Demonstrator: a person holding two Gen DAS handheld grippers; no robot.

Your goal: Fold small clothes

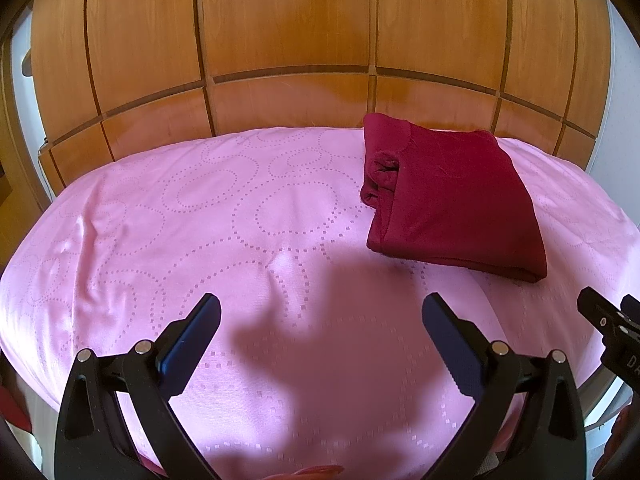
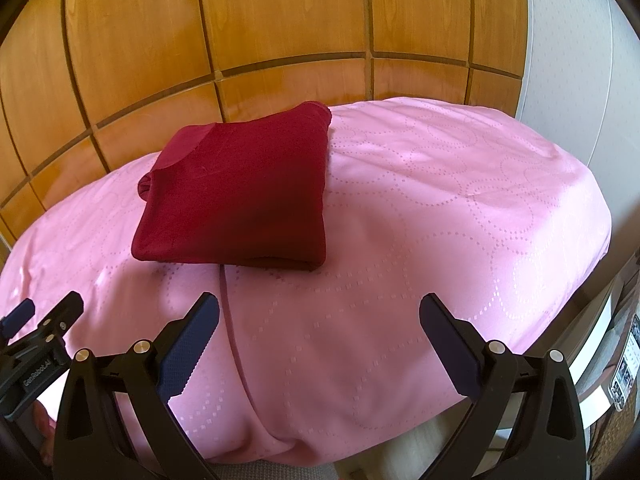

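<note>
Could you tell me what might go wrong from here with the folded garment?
1. The folded dark red garment shows a loose bunched bit at its left edge; nudging it could undo the fold.
2. The pink sheet is creased below the garment; dragging it could shift the stack.
3. Both tongs, left and right, hang open nearby and could snag fabric.

A bed [image 1: 160, 216] [image 2: 460, 200] with a pink cover holds the things here. The cover has rings of little dots and squares all over it. It has a few soft wrinkles, and 1 long crease runs toward the near edge in the right wrist view. Just 1 dark red piece of clothing [image 1: 452, 196] [image 2: 244, 188] lies on the bed. It is folded into a neat, flat square and sits near the far edge, close to the wooden wall behind the bed.
</note>
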